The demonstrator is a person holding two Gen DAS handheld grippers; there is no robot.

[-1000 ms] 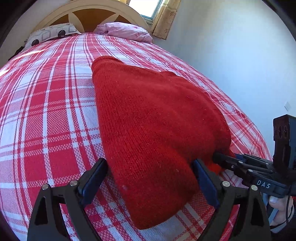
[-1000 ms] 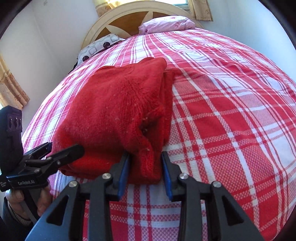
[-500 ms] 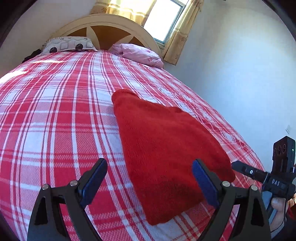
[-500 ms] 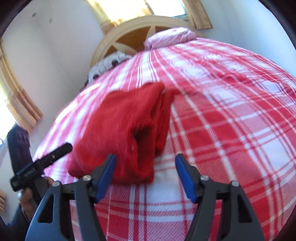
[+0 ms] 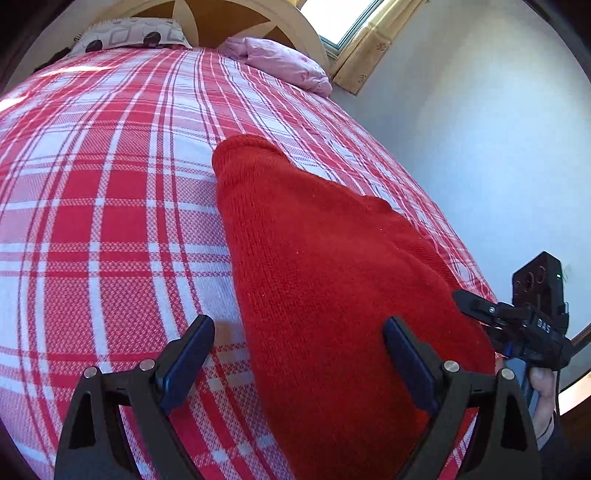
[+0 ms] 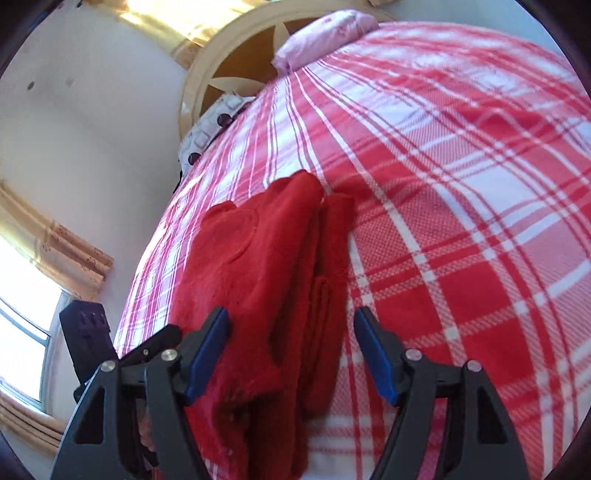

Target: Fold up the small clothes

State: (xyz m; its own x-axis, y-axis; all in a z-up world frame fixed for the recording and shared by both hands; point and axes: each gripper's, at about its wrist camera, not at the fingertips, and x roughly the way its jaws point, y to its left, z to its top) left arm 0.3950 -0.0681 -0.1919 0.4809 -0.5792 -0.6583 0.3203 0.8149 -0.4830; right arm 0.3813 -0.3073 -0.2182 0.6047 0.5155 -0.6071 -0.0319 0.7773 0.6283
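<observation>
A folded red knit sweater [image 5: 325, 277] lies on the plaid bed cover [image 5: 110, 221]. My left gripper [image 5: 295, 325] hovers open and wide over the near end of the sweater, and its pads do not press on the knit. In the right wrist view the sweater [image 6: 258, 258] shows its stacked folded edges. My right gripper [image 6: 291, 314] is open above that side, with the knit below the gap and nothing pinched. A hand holds the right gripper [image 5: 476, 304] at the sweater's right edge. The left gripper's finger [image 6: 155, 339] pokes in at the lower left.
The bed cover [image 6: 461, 221] stretches away to a curved headboard [image 5: 236, 18]. A pink pillow [image 5: 284, 62] and a patterned pillow [image 5: 133, 35] lie at the head. A pale wall [image 5: 480, 147] runs close along the bed's right side, with a curtained window [image 5: 354, 22].
My right gripper has let go of the sweater's folded edge and opened. Both grippers have shifted over the sweater, which lies still. The left gripper stays open.
</observation>
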